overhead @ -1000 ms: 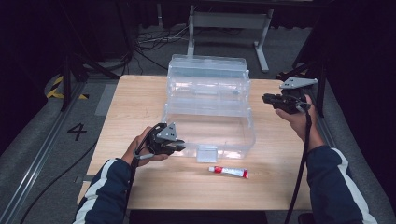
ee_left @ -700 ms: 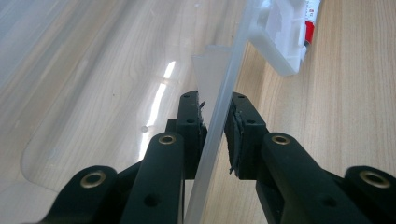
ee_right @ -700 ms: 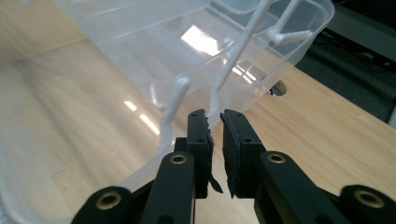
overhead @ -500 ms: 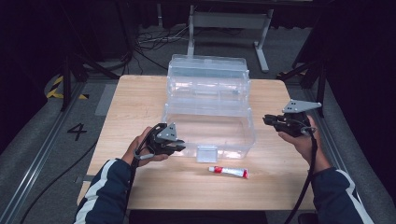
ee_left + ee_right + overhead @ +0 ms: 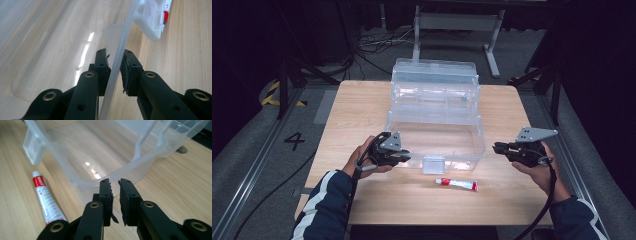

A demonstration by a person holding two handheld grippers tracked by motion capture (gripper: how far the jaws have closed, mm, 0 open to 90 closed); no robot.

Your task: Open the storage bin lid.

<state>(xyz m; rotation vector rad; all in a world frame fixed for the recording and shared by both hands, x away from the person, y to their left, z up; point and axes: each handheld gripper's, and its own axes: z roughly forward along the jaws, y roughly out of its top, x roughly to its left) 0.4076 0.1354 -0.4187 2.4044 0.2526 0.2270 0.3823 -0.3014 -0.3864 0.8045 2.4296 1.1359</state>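
Observation:
A clear plastic box (image 5: 434, 107) stands open mid-table, its tiered lid raised at the back. My left gripper (image 5: 407, 157) is at the box's front left corner. In the left gripper view my left gripper (image 5: 115, 56) is shut on the box's thin front wall (image 5: 113, 75), one pad on each side. My right gripper (image 5: 496, 147) hovers just off the box's front right corner, pointing at it. My right gripper (image 5: 114, 182) has a narrow gap between its pads and nothing in it. A red-and-white tube (image 5: 456, 184) lies on the table in front of the box.
The box's front latch (image 5: 433, 164) hangs down over the wooden table (image 5: 362, 110), just behind the tube (image 5: 45, 197). Beyond the table stand a metal frame (image 5: 457, 22) and floor cables. A "4" is marked on the floor at left.
My right gripper has come down and nearer to the person, from beside the raised lid to the box's front right corner. The left gripper has kept still on the wall.

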